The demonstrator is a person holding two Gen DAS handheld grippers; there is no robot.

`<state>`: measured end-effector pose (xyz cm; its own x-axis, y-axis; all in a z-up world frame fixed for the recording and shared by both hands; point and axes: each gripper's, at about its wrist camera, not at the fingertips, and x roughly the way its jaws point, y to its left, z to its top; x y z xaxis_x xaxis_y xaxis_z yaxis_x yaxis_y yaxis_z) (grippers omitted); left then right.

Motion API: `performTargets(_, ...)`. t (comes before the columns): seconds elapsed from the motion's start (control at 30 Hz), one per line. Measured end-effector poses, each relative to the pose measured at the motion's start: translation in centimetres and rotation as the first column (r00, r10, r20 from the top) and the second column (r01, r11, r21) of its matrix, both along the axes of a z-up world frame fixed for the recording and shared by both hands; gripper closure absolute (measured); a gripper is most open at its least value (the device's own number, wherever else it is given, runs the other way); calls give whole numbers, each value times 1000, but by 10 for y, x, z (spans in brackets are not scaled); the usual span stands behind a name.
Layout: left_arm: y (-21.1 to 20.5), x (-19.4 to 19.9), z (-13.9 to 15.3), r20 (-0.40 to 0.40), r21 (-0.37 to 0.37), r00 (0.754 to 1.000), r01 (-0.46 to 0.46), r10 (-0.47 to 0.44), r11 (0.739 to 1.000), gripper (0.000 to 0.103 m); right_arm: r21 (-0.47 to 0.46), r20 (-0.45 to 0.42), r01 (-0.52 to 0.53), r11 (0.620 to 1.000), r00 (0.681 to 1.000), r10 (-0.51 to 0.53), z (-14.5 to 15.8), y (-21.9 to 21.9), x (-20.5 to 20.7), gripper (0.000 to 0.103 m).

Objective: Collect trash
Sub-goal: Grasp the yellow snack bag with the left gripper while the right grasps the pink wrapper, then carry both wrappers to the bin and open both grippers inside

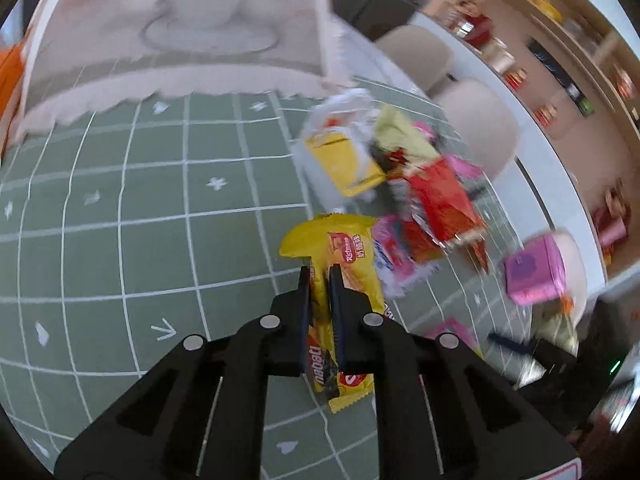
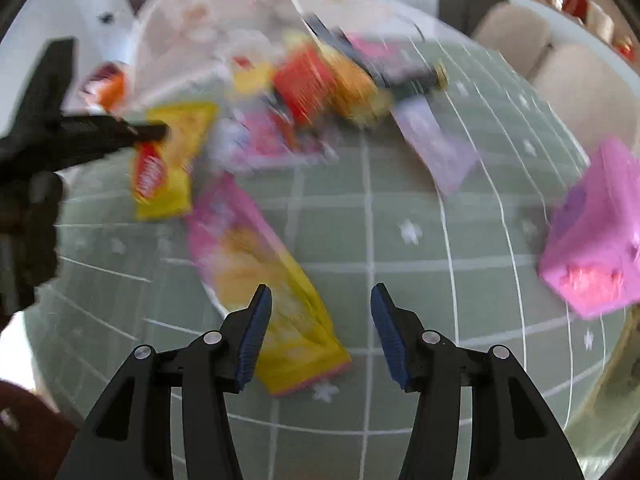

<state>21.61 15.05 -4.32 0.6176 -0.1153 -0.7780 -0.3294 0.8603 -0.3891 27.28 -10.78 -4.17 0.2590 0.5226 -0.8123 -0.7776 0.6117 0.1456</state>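
Observation:
My left gripper (image 1: 320, 276) is shut on a yellow snack wrapper (image 1: 340, 248) and holds it above the green checked tablecloth (image 1: 160, 220). In the right wrist view the left gripper (image 2: 156, 132) enters from the left with that yellow wrapper (image 2: 168, 160). My right gripper (image 2: 320, 296) is open and empty, just above a pink and yellow wrapper (image 2: 272, 280) lying on the cloth. A pile of red, yellow and pink wrappers (image 1: 420, 184) lies beyond; it also shows blurred in the right wrist view (image 2: 312, 80).
A pink box (image 2: 596, 232) stands at the right; it also shows in the left wrist view (image 1: 536, 272). A pale purple packet (image 2: 440, 144) lies near the pile. A mesh food cover (image 1: 180, 40) stands at the back. Beige chairs (image 1: 472, 120) and shelves lie beyond the table.

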Motion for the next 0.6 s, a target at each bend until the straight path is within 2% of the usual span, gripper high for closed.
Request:
performTargets(0.07,-5,-4,2,0,13,1000,30,-30,999,94,-12,-3,-44,999,999,44,3,11,1,54)
performTargets(0.17,-3,-8,0,-14,-2,1000,24,-24,1000,94,-34,-62,-96,995,994,94,-4,30,7,54)
performTargets(0.3,-2,-16,10,-2,-4,1000,5,-5,1000,94,-74,-28,-141,987,990,139,-12,47,9,54)
performTargets(0.37,-2,-20,16,7,5,1000,-1,1,1000,94,-64,-33,-179,982,984,177,-15,50,9,54)
performTargets(0.4,-2,-21,18,9,9,1000,-5,5,1000,94,-55,-37,-195,979,980,193,-16,52,8,60)
performTargets(0.43,-2,-23,19,11,12,1000,-10,10,1000,94,-55,-41,-204,978,979,201,-16,54,6,78)
performTargets(0.5,-3,-27,23,18,16,1000,-18,18,1000,94,-73,-34,-204,976,979,202,-16,56,-1,86)
performTargets(0.6,-6,-29,27,26,15,1000,-16,16,1000,94,-38,-48,-179,983,983,177,-7,49,-7,94)
